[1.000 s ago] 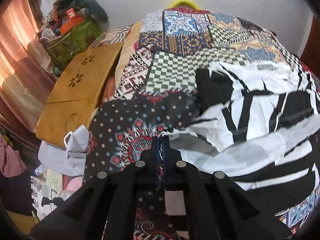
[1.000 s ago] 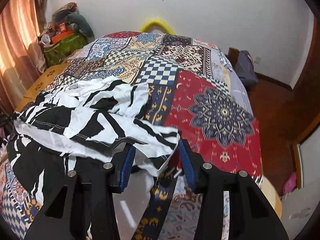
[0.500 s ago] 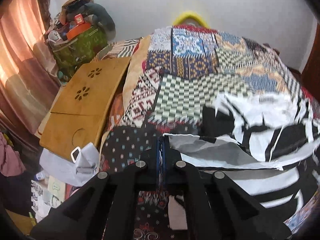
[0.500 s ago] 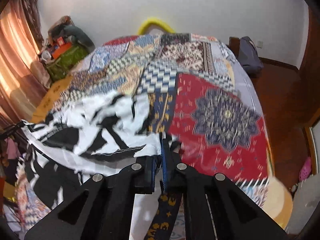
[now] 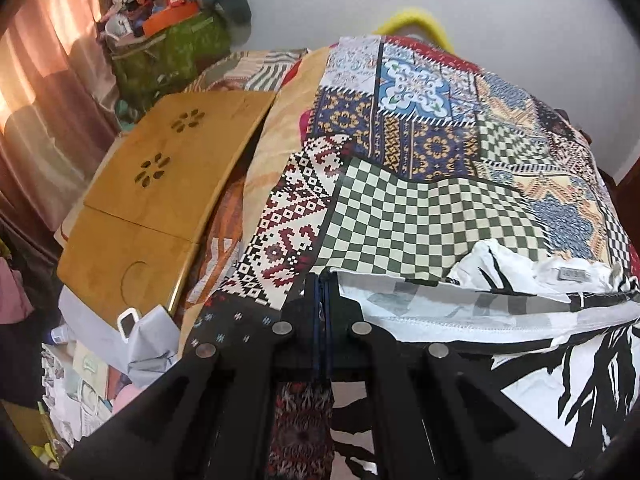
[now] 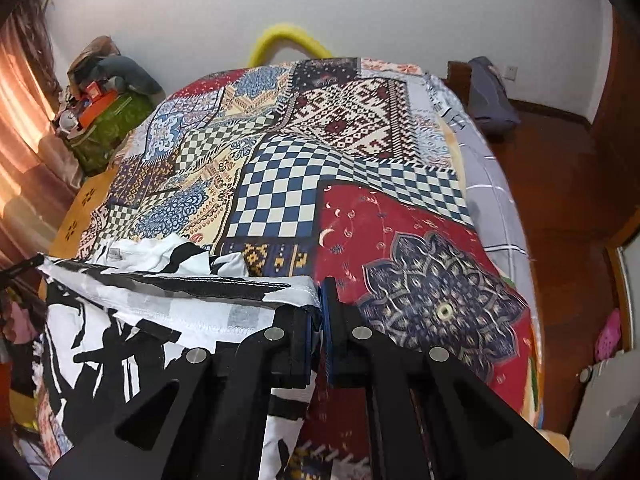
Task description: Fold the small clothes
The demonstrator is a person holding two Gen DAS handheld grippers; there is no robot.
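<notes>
The left hand-held gripper [image 5: 322, 280] and the right hand-held gripper [image 6: 320, 286] both have their jaws pressed together, each pinching cloth.

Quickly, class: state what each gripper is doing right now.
Left gripper: shut on the black-and-white garment.
Right gripper: shut on the same garment's other corner.

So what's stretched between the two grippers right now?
The black-and-white shirt's hem edge, taut from left gripper to right gripper; both wrist views show it.
</notes>
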